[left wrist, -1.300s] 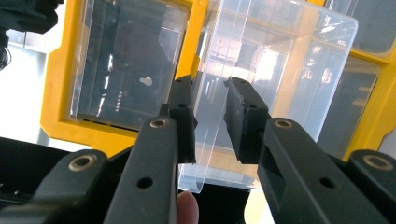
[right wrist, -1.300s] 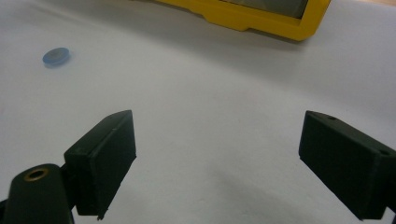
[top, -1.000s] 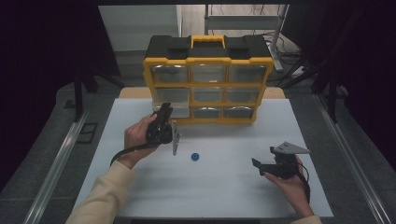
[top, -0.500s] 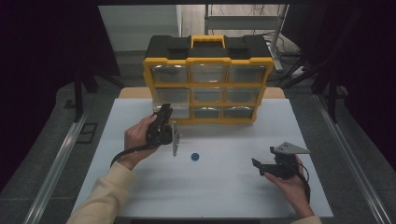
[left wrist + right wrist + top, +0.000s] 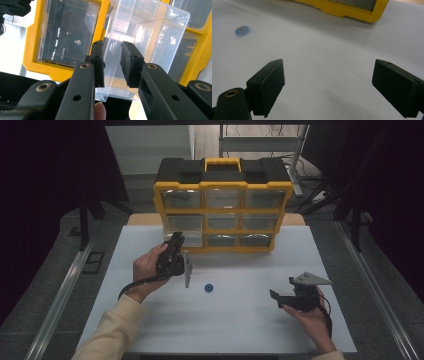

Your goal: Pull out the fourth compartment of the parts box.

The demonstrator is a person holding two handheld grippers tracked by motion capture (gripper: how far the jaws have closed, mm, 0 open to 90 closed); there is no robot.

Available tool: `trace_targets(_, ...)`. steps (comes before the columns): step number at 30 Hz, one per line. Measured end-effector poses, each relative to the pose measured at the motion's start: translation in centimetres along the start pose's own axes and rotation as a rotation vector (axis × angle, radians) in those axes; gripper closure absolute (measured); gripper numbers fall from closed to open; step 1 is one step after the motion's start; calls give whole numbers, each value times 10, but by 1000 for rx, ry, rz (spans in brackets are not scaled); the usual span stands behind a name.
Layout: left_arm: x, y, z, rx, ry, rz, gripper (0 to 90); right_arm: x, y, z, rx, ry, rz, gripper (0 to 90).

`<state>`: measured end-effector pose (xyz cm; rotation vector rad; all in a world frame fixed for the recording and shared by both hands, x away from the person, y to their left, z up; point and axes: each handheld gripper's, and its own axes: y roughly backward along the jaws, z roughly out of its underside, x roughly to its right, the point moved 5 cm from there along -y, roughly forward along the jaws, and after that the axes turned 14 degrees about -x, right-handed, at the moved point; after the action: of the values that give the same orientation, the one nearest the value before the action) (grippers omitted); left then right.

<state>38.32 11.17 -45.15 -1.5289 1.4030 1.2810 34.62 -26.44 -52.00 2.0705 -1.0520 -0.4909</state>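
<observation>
Nearest the person, the right gripper (image 5: 284,296) rests low over the white table (image 5: 240,330) at the right, its jaws spread wide with nothing between them; its own view shows bare table ahead and the small blue disc (image 5: 242,30) lying well off to one side. The disc (image 5: 209,288) sits alone mid-table, between the two hands and touching neither. Farther on, the left gripper (image 5: 113,65) is up against the lower-left corner of the yellow organizer (image 5: 223,212), and its jaws straddle the front lip of a clear drawer (image 5: 140,42), which stands pulled out at an angle from its slot. The jaws are narrowed about the thin plastic wall, but a sliver of gap still shows on either side, so whether the pads truly press on it I cannot tell. The step in hand looks like opening the drawer to receive the disc. Next, I judge, the left hand must hold the drawer steady and far enough out to leave its mouth clear, while the right gripper travels across to the disc, comes down over it with jaws either side, and closes on so flat a thing without skidding it along the table. Behind the organizer stand a shelf frame and cables.
</observation>
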Motion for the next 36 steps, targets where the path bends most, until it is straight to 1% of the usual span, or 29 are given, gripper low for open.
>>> trace_targets(2,0,1,-1,10,3,-3,735,0,0,0,-2,1,3,115)
trace_targets(5,1,2,-1,9,-7,-2,737,0,0,0,-1,1,1,115)
trace_targets(15,0,5,3,16,-9,2,736,0,0,0,0,-1,0,115)
trace_targets(26,1,6,3,11,-12,-2,735,0,0,0,0,-2,0,115)
trace_targets(34,1,8,2,16,-20,-9,737,0,0,0,0,-1,0,114)
trace_targets(36,1,8,2,16,-22,-4,736,0,0,0,0,0,0,115)
